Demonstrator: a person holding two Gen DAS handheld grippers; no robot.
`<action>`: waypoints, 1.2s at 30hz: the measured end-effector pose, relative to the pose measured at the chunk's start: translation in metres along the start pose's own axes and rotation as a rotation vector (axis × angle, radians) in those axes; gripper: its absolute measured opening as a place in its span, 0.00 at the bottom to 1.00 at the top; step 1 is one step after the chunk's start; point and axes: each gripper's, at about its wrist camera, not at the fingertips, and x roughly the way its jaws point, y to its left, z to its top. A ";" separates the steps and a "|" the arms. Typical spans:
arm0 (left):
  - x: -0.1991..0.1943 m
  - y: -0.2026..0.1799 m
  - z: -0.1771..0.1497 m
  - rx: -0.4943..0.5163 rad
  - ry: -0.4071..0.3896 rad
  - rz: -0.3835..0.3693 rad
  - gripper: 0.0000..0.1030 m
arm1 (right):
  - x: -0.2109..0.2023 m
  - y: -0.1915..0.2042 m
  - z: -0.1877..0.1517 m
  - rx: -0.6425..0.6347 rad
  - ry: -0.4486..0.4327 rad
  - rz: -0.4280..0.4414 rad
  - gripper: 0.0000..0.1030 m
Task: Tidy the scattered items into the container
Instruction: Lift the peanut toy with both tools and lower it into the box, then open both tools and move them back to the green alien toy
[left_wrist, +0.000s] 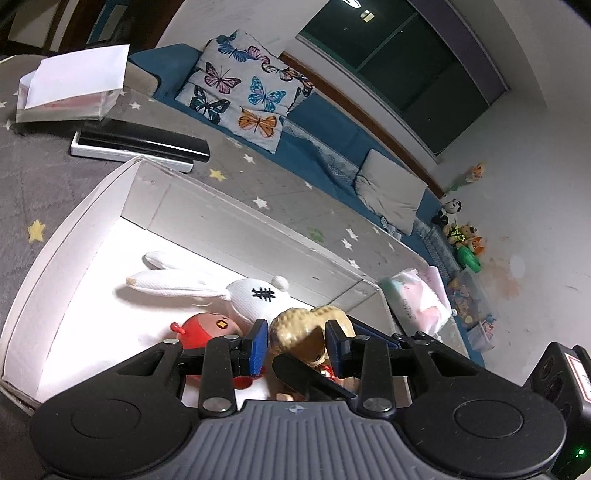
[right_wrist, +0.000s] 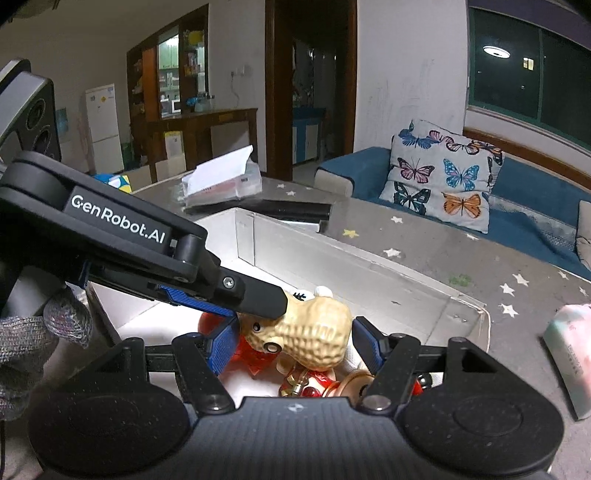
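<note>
My left jaws (left_wrist: 296, 345) and my half-open right jaws (right_wrist: 293, 343) both clasp the peanut toy (right_wrist: 314, 332) over the white box (left_wrist: 92, 206); room remains toward its far wall.

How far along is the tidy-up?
Done: the white rabbit plush and the red round toy already lie in the white box. In hand: the peanut toy, apparently pinched by the left gripper and the right gripper together, is over the box and not yet released. Left: set it down, then possibly the pastel packet on the table beside the box.
</note>
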 end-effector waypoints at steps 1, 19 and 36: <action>0.000 0.001 0.000 0.000 -0.002 0.002 0.35 | 0.001 0.001 0.000 -0.004 0.002 -0.001 0.66; -0.013 0.000 -0.007 0.004 -0.024 0.018 0.35 | -0.019 0.012 -0.002 -0.020 -0.020 -0.017 0.67; -0.057 -0.024 -0.037 0.050 -0.066 -0.001 0.35 | -0.081 0.033 -0.019 -0.054 -0.084 -0.018 0.67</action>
